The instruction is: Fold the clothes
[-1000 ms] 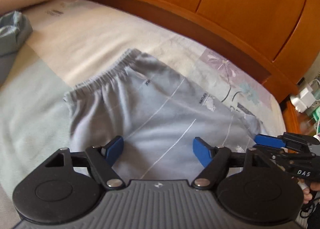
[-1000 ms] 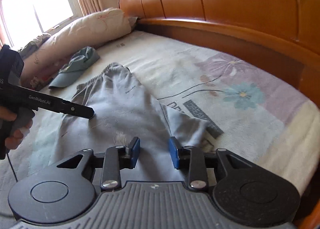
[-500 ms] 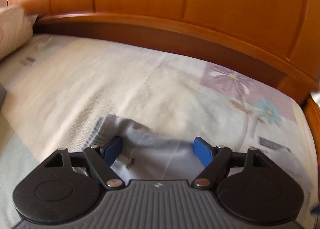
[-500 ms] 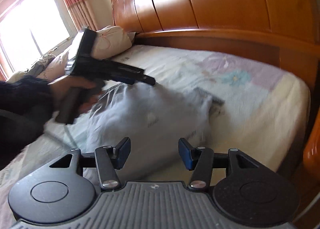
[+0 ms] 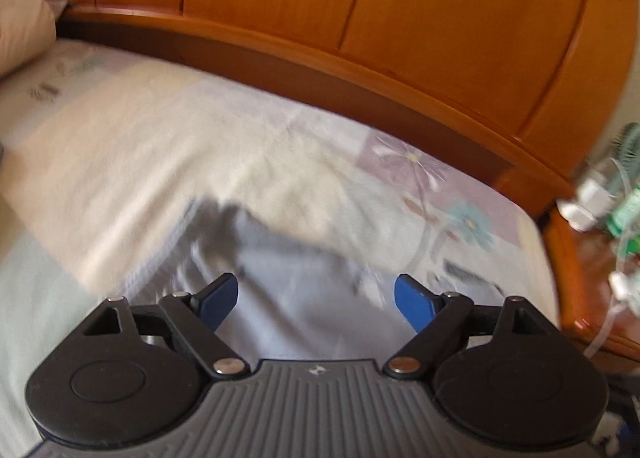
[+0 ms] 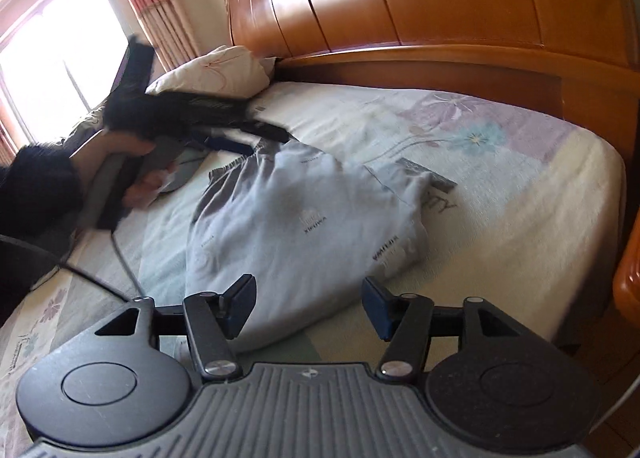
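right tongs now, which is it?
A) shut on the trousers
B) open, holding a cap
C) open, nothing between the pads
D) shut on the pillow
C: the right tongs stand wide open, with only the grey trousers lying on the bed beyond them, not gripped.

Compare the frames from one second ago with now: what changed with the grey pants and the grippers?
The grey pants went from spread flat to folded into a shorter bundle. The left gripper moved up to the waistband end. The right gripper opened wider. Both hold nothing.
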`<action>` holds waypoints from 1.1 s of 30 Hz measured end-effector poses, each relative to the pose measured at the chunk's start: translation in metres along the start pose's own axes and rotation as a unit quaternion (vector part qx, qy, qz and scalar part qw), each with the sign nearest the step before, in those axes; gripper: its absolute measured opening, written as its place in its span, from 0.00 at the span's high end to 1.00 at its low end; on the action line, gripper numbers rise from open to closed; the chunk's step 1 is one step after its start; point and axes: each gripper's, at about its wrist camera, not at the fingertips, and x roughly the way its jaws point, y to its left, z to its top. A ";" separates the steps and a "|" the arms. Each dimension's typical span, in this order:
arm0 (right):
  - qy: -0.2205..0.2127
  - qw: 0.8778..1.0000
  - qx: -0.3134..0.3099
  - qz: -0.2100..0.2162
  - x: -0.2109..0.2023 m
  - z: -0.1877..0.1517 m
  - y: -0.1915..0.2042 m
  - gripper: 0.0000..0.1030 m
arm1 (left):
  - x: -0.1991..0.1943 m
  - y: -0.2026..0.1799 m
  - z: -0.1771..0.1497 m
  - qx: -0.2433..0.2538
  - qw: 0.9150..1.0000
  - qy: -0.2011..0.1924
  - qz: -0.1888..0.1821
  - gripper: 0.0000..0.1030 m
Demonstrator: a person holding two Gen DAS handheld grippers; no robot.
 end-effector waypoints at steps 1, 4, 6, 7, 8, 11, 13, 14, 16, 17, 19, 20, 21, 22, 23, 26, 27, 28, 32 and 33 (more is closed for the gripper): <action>0.001 1.000 0.001 0.002 0.002 0.001 0.001 0.38 | 0.001 0.004 -0.008 0.002 1.000 0.010 0.009 0.17; 0.005 1.000 -0.003 0.009 0.005 0.004 0.005 0.38 | 0.000 0.022 -0.024 -0.014 0.997 0.035 0.062 0.19; 0.007 1.000 -0.013 0.010 0.007 0.007 0.008 0.38 | -0.014 0.031 -0.027 -0.039 0.997 0.016 0.064 0.19; 0.008 1.000 -0.017 0.011 0.007 0.009 0.009 0.37 | -0.022 0.035 -0.028 -0.052 0.997 0.007 0.064 0.19; 0.010 1.000 -0.022 0.012 0.008 0.011 0.011 0.36 | -0.032 0.035 -0.029 -0.055 0.997 -0.001 0.061 0.19; 0.009 0.998 -0.053 0.014 0.020 0.026 0.017 0.33 | -0.064 0.029 -0.037 -0.054 0.997 -0.021 0.058 0.16; 0.008 0.997 -0.078 0.015 0.031 0.039 0.021 0.31 | -0.077 0.021 -0.050 -0.044 0.996 -0.021 0.076 0.16; 0.007 0.996 -0.090 0.016 0.036 0.045 0.023 0.31 | -0.084 0.016 -0.060 -0.034 0.995 -0.021 0.091 0.15; 0.006 0.993 -0.114 0.017 0.046 0.057 0.027 0.31 | -0.092 0.004 -0.082 -0.007 0.990 -0.016 0.137 0.13; 0.007 0.992 -0.125 0.017 0.053 0.063 0.029 0.31 | -0.095 -0.002 -0.094 0.003 0.988 -0.013 0.156 0.12; 0.014 0.991 -0.135 0.016 0.071 0.072 0.031 0.31 | -0.101 -0.011 -0.121 0.017 0.983 -0.006 0.180 0.12; 0.017 0.990 -0.142 0.012 0.075 0.072 0.031 0.31 | -0.104 -0.013 -0.134 0.011 0.984 -0.002 0.179 0.12; 0.020 0.989 -0.148 0.008 0.079 0.072 0.031 0.31 | -0.106 -0.013 -0.145 -0.002 0.984 0.001 0.178 0.12; 0.024 0.988 -0.155 0.005 0.083 0.072 0.030 0.31 | -0.108 -0.014 -0.156 -0.016 0.984 0.005 0.176 0.12; 0.027 0.987 -0.161 0.001 0.087 0.072 0.030 0.31 | -0.111 -0.014 -0.166 -0.033 0.984 0.005 0.175 0.12; 0.037 0.983 -0.180 -0.010 0.099 0.071 0.029 0.24 | -0.122 -0.012 -0.194 -0.081 0.979 -0.003 0.187 0.12; 0.041 0.981 -0.187 -0.013 0.103 0.071 0.029 0.21 | -0.126 -0.012 -0.203 -0.094 0.976 -0.009 0.195 0.12; 0.044 0.980 -0.193 -0.017 0.107 0.070 0.029 0.21 | -0.132 -0.013 -0.211 -0.108 0.972 -0.016 0.207 0.12; 0.040 0.973 -0.224 -0.032 0.106 0.070 0.030 0.19 | -0.157 -0.013 -0.231 -0.140 0.956 -0.051 0.252 0.12; 0.031 0.972 -0.233 -0.028 0.099 0.068 0.030 0.14 | -0.162 -0.014 -0.233 -0.139 0.953 -0.056 0.262 0.12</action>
